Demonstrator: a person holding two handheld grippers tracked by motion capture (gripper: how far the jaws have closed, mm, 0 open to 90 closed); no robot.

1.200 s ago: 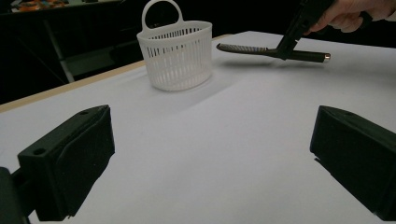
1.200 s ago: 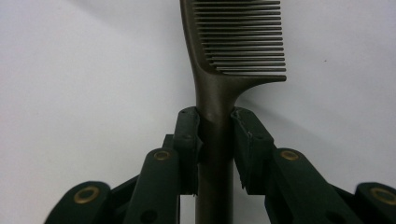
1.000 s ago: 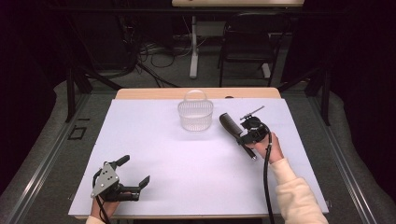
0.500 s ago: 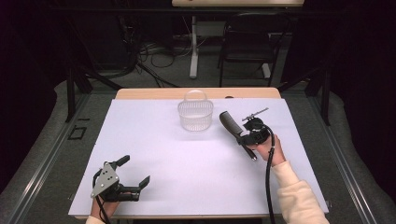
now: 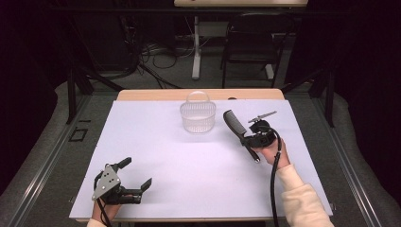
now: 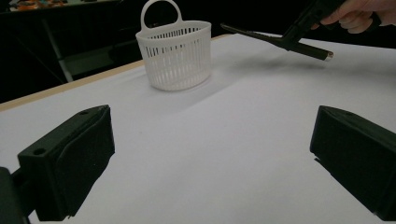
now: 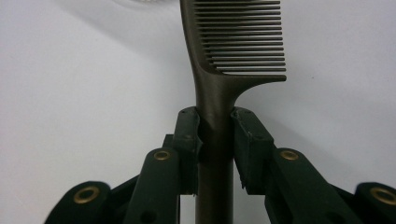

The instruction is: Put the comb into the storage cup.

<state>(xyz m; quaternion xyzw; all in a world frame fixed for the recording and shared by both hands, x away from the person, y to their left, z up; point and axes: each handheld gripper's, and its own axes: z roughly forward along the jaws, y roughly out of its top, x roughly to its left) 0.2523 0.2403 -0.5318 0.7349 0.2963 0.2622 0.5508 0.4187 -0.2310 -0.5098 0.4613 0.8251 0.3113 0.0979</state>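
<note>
A white table (image 5: 156, 156) stands before a dark chair (image 5: 249, 45) and floor cables (image 5: 156, 49).

Left gripper (image 5: 137, 187) low at the near left, held in a hand (image 5: 101, 210), jaws spread wide with nothing between them. Right gripper (image 5: 247, 137) raised at the right, gripped by a hand (image 5: 267, 151) from a cream sleeve (image 5: 302, 201), jaws clamped on a comb (image 5: 239, 130) handle.
</note>
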